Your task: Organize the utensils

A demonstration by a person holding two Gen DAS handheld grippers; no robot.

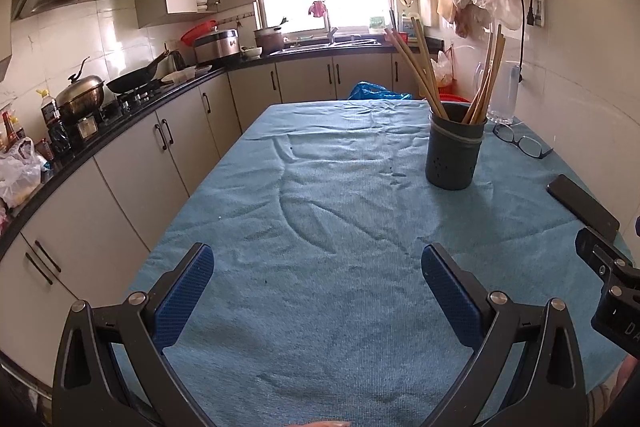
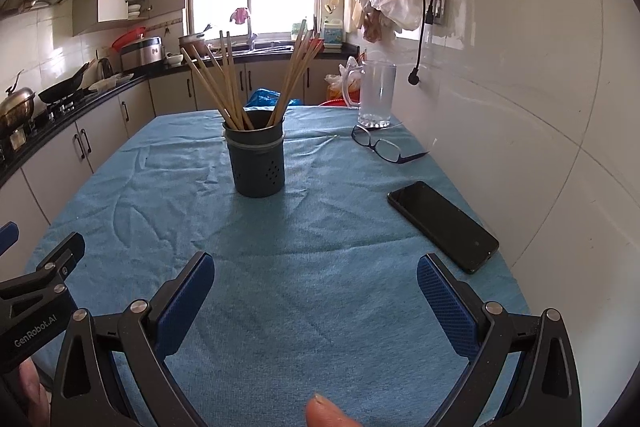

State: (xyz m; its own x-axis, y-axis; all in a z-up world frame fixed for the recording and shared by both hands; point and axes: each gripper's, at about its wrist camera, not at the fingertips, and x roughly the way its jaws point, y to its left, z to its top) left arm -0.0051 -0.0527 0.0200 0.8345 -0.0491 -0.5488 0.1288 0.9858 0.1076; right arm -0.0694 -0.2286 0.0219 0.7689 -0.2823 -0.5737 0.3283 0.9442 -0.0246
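A small kitchen with pale cabinets, a black counter along the left and a bright far window holds a table spread with a wrinkled blue cloth (image 2: 304, 267), and the work happens on that cloth. The dark grey perforated cylindrical holder (image 2: 258, 163) stands upright toward the far middle of the table, and the light wooden chopsticks (image 2: 228, 83) are already inside it, fanned into a left bunch and a right bunch that lean on the rim. No loose utensil shows on the cloth, so the sorting looks done or nearly so. To the right of the holder lie dark-framed folded eyeglasses (image 2: 380, 147) with a clear glass mug (image 2: 376, 95) beyond them against the white tiled wall, and a black smartphone (image 2: 442, 225) lies nearer on the right. The left gripper (image 1: 318, 287) and the right gripper (image 2: 316, 291) both hover over the near cloth, well apart from the holder, each with its blue-padded fingers spread wide and nothing between them. The risk ahead is the tall, splayed sticks: a reach that brushes their tops could tip the narrow holder, and a right-hand sweep could catch the phone or glasses.
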